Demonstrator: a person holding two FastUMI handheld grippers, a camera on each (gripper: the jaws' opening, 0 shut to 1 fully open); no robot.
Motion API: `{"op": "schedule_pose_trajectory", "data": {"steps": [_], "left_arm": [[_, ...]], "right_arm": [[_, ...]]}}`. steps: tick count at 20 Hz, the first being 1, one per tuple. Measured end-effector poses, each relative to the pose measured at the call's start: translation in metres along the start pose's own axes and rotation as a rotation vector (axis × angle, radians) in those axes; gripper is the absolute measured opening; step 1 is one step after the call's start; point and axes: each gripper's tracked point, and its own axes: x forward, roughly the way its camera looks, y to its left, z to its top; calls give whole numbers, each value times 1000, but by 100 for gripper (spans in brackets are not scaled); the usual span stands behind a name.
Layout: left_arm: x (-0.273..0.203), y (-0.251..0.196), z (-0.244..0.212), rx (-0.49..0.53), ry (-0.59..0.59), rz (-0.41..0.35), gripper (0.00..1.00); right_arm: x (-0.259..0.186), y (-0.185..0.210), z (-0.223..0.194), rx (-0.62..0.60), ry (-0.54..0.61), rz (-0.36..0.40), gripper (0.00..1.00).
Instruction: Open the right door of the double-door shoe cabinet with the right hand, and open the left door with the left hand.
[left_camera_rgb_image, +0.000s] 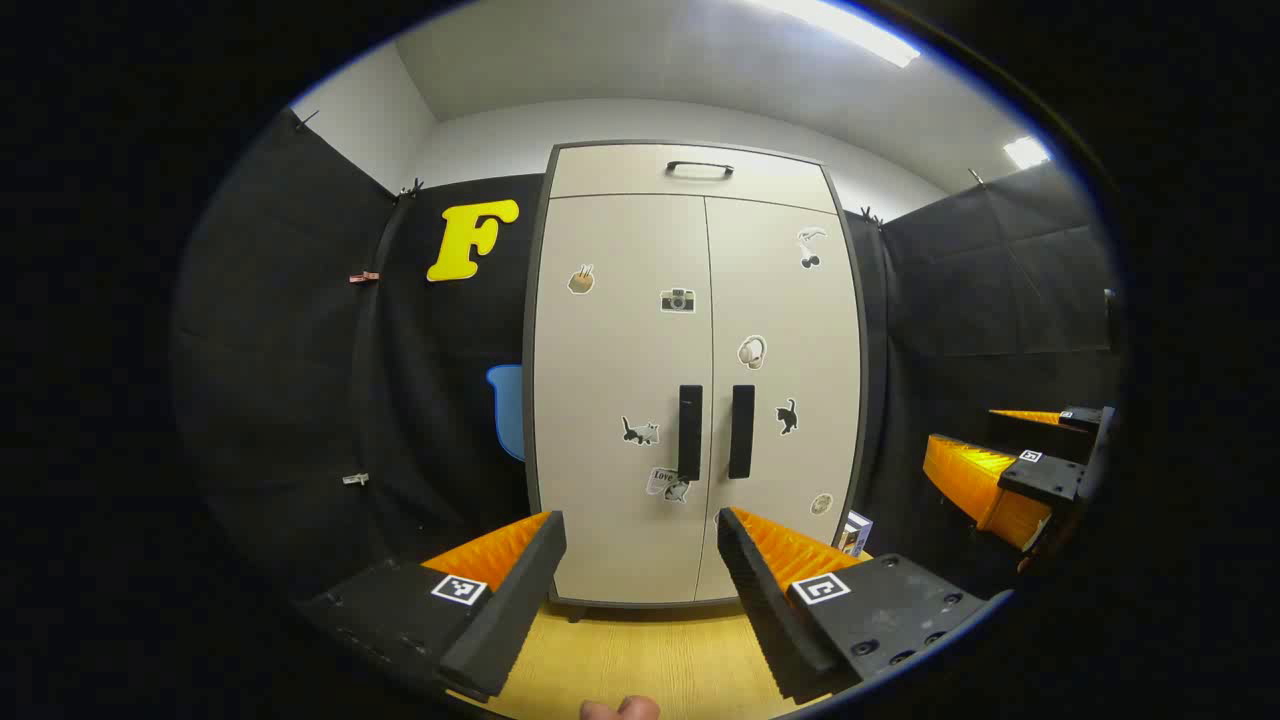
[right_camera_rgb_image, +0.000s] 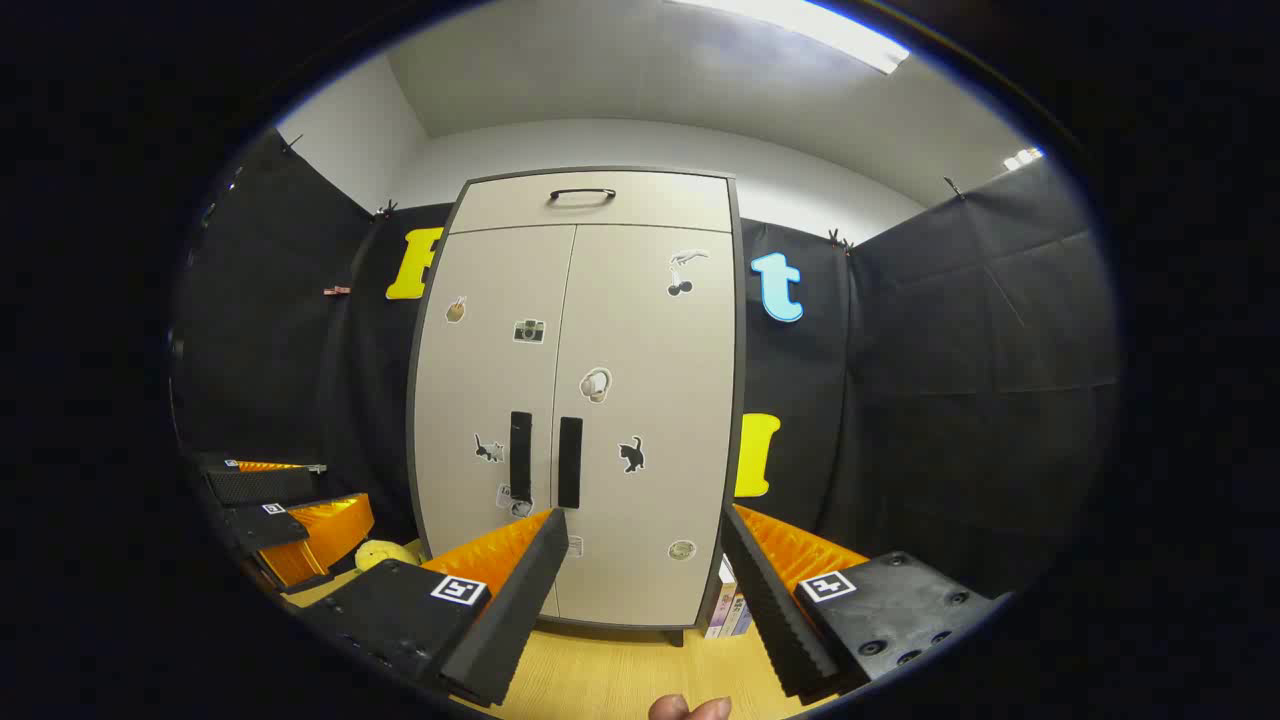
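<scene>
Right gripper view: right gripper (right_camera_rgb_image: 645, 545) gapes wide, well short of the closed shoe cabinet (right_camera_rgb_image: 600, 420) ahead.

Books (right_camera_rgb_image: 728, 605) partly behind cabinet (right_camera_rgb_image: 640, 560)

Place: a recording booth set up like a home corner.
Walls: black cloth (right_camera_rgb_image: 950, 350) is clipped up ahead of the fingers and to both sides; white room wall (right_camera_rgb_image: 600, 145) shows above it.
Light: ceiling strip lamp (right_camera_rgb_image: 800, 25).
Furniture: sticker-covered shoe cabinet (left_camera_rgb_image: 695, 370) straight ahead.
Floor: yellow wood-look board (left_camera_rgb_image: 640, 660) under the fingers.
</scene>
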Motion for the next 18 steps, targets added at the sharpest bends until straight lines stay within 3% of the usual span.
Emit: {"op": "schedule_pose_trajectory", "data": {"steps": [18], "left_arm": [[6,6,-2,9,-3,0,95]], "right_arm": [[8,5,-4,9,13,0,98]]}}
